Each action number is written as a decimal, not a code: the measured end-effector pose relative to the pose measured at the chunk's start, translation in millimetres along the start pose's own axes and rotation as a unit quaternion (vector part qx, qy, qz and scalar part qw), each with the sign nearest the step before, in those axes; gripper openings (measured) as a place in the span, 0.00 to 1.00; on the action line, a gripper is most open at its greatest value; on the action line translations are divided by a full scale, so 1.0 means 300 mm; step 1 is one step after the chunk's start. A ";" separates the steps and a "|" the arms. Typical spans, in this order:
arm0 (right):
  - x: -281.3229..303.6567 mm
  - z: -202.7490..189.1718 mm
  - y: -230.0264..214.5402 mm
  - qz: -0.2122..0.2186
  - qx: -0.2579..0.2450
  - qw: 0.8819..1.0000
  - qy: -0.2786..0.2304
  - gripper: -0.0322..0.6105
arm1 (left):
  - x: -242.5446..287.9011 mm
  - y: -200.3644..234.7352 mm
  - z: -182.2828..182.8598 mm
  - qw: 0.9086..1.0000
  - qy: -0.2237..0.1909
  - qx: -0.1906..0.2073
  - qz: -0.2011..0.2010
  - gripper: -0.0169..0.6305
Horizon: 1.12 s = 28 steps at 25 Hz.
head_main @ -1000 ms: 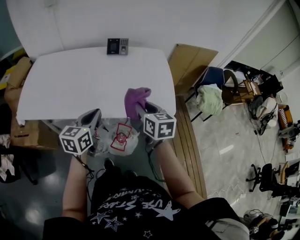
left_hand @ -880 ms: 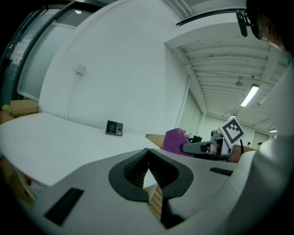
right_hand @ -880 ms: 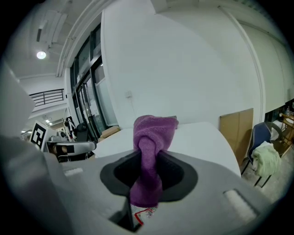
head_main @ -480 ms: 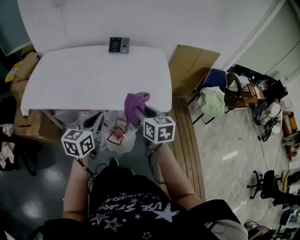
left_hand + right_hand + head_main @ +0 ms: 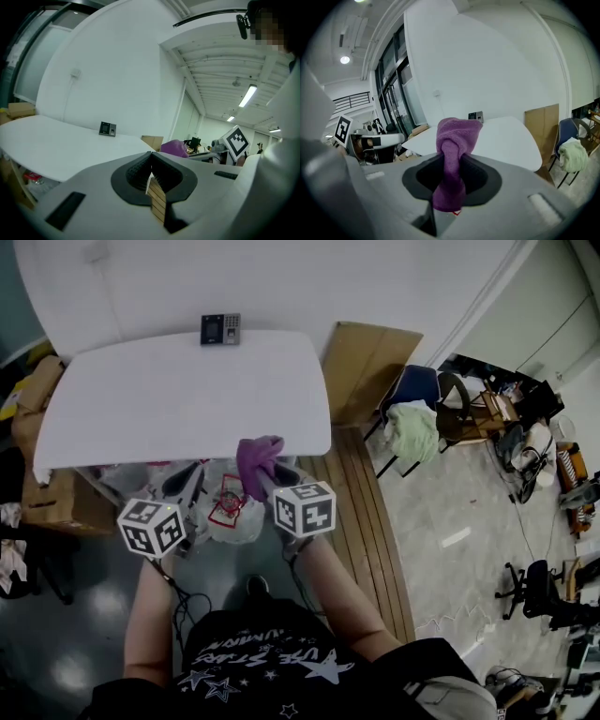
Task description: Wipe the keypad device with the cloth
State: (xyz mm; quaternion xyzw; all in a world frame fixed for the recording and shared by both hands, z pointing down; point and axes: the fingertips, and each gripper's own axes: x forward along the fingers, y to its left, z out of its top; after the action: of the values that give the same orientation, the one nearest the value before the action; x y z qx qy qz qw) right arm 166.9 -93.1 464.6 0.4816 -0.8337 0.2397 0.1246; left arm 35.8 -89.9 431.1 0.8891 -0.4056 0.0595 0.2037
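The dark keypad device (image 5: 220,329) stands at the far edge of the white table (image 5: 141,399), against the wall; it also shows small in the left gripper view (image 5: 107,128) and the right gripper view (image 5: 476,116). My right gripper (image 5: 267,474) is shut on a bunched purple cloth (image 5: 255,460), held at the table's near edge, far from the keypad. The cloth (image 5: 454,154) sticks up between the jaws. My left gripper (image 5: 192,482) hangs below the near edge, its jaws (image 5: 151,176) shut with nothing between them.
A cardboard sheet (image 5: 370,371) leans at the table's right end. Beyond it a chair (image 5: 417,427) carries a pale green cloth. Plastic bags (image 5: 230,512) lie under the table's near edge, and cardboard boxes (image 5: 33,381) stand at its left end.
The right gripper and the cloth have drawn back from over the table's front part to its near edge. The left gripper stays low beside it. The head camera has shifted.
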 end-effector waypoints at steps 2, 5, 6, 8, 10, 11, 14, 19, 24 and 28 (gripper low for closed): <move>0.006 -0.009 0.048 0.003 0.002 1.000 -0.001 0.20 | -0.040 0.013 -0.022 1.000 0.001 0.000 0.004 0.04; 0.000 -0.024 0.122 0.000 -0.001 1.000 -0.005 0.20 | -0.111 0.040 -0.062 1.000 0.002 -0.010 0.005 0.04; -0.006 -0.027 0.146 -0.002 -0.002 1.000 -0.006 0.20 | -0.136 0.049 -0.070 1.000 0.001 -0.014 0.005 0.04; -0.024 -0.034 0.195 -0.005 -0.005 1.000 -0.007 0.20 | -0.190 0.061 -0.081 1.000 0.000 -0.019 0.005 0.04; -0.046 -0.043 0.239 -0.010 -0.006 1.000 -0.009 0.20 | -0.244 0.065 -0.086 1.000 -0.001 -0.020 0.003 0.04; -0.057 -0.049 0.257 -0.013 -0.004 1.000 -0.010 0.20 | -0.268 0.064 -0.089 1.000 -0.002 -0.020 0.002 0.04; -0.090 -0.084 0.308 -0.022 0.002 1.000 -0.013 0.20 | -0.339 0.057 -0.121 1.000 0.000 -0.020 -0.004 0.04; -0.146 -0.115 0.386 -0.041 0.008 0.999 -0.022 0.20 | -0.434 0.044 -0.133 1.000 -0.002 -0.013 -0.018 0.04; -0.216 -0.145 0.459 -0.052 0.007 0.998 -0.027 0.20 | -0.524 0.004 -0.132 1.000 -0.009 -0.004 -0.029 0.04; -0.260 -0.174 0.528 -0.057 0.000 0.998 -0.027 0.20 | -0.598 -0.020 -0.150 0.999 -0.010 0.003 -0.035 0.04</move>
State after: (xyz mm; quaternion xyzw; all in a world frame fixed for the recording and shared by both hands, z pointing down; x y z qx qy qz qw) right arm 68.4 58.7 430.7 0.5346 -0.8079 0.2196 0.1154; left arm -76.1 57.3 421.7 0.9039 -0.3760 0.0445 0.1987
